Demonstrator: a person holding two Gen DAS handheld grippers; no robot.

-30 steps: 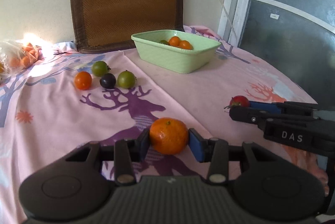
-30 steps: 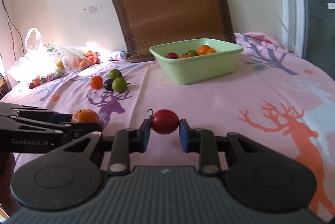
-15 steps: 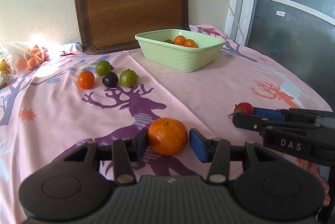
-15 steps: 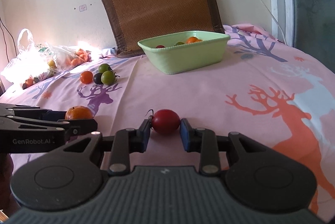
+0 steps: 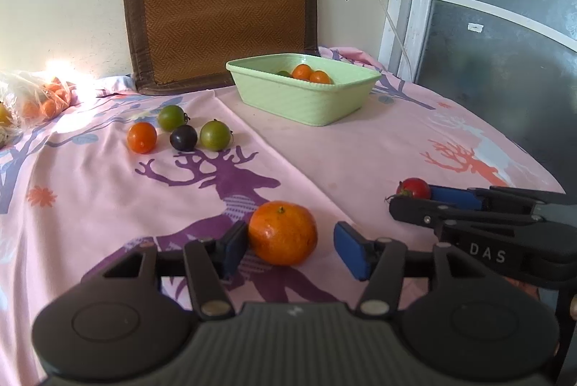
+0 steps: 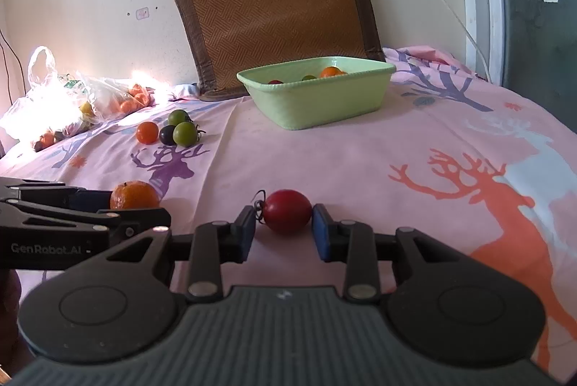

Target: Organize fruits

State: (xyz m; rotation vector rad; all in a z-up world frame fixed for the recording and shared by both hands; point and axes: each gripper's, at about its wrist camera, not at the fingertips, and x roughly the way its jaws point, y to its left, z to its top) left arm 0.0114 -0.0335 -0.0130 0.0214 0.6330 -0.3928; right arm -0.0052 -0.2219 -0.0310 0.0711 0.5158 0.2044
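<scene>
An orange mandarin (image 5: 283,233) rests on the pink cloth between the pads of my left gripper (image 5: 290,250). The jaws are open, the right pad clear of the fruit. It also shows in the right wrist view (image 6: 134,194). A red tomato (image 6: 286,211) lies on the cloth inside my right gripper (image 6: 283,232), whose jaws have parted slightly; it shows in the left wrist view too (image 5: 414,188). A green basin (image 5: 303,90) with several fruits stands at the back (image 6: 317,92).
Several small tomatoes, orange (image 5: 141,137), dark (image 5: 183,138) and two green (image 5: 215,135), lie left of the basin. A plastic bag of fruit (image 6: 72,97) sits far left. A brown woven cushion (image 5: 220,0) leans on the wall.
Both grippers came down to the cloth and opened. The mandarin and the red tomato, gripped a second ago, now lie released between the pads.
</scene>
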